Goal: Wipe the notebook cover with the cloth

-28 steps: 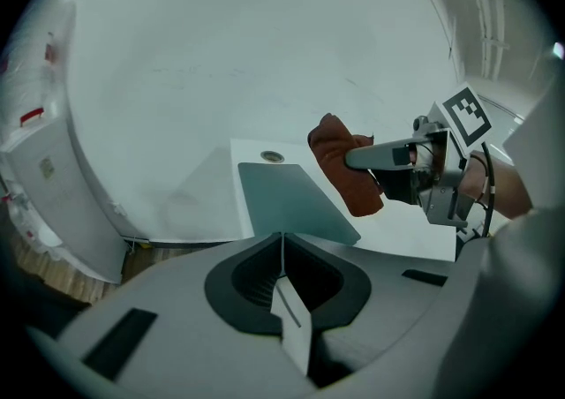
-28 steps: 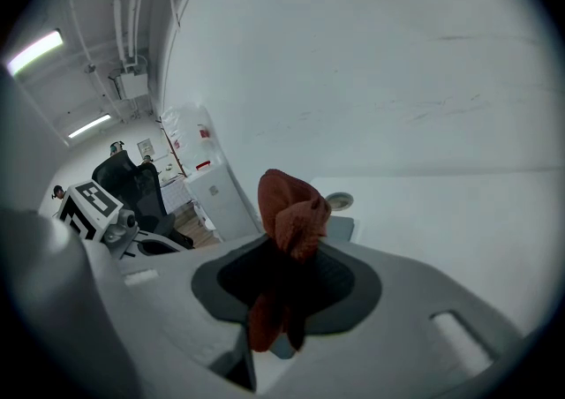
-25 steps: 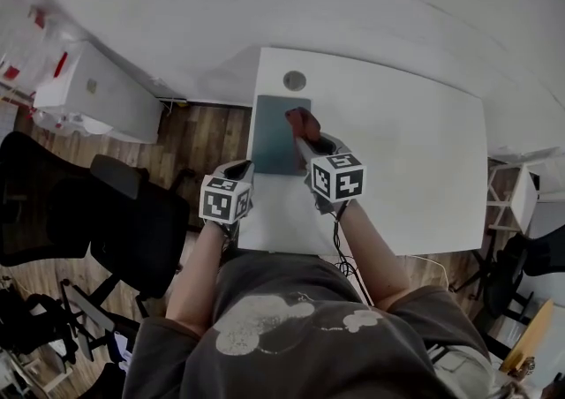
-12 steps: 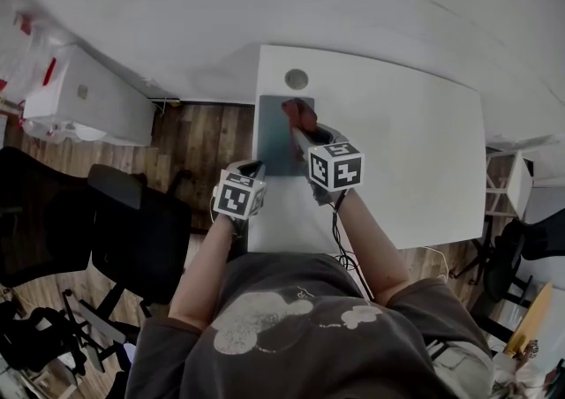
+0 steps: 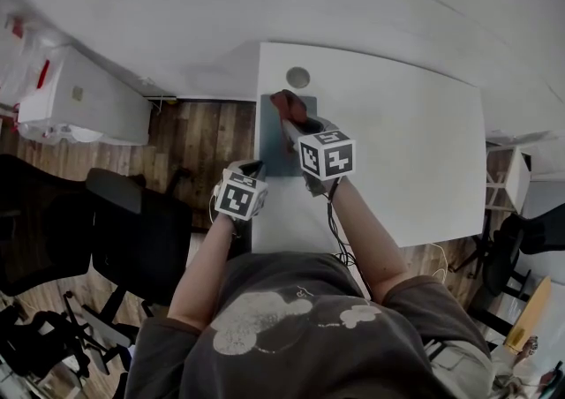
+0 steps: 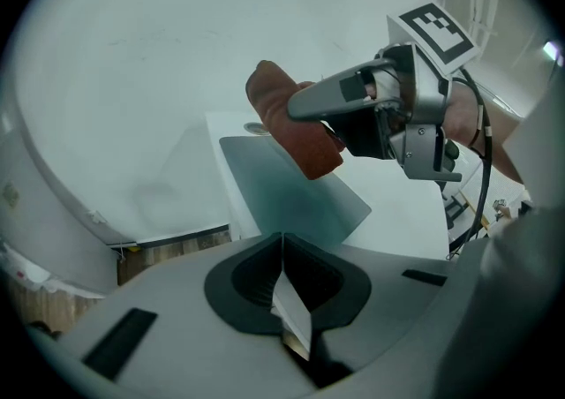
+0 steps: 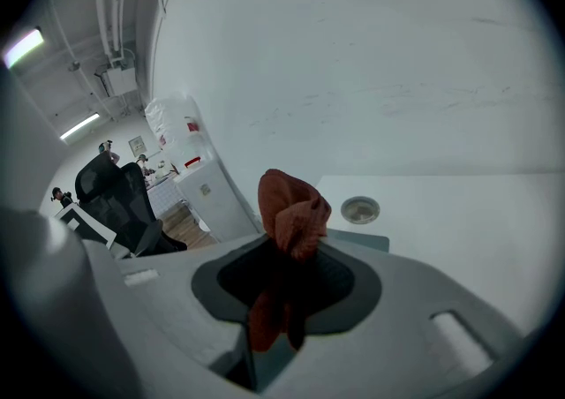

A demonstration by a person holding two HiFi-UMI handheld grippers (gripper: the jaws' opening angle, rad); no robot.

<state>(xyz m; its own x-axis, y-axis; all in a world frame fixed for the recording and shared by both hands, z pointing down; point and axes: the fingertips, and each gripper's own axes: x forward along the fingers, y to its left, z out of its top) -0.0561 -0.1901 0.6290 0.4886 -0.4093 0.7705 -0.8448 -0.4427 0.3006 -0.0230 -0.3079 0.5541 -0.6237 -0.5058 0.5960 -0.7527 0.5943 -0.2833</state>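
Rust-red cloth clamped in right tongs, over notebook.

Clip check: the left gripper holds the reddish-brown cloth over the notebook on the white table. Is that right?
No. The right gripper holds the reddish-brown cloth over the notebook on the white table. The right gripper view shows the cloth pinched between its jaws.
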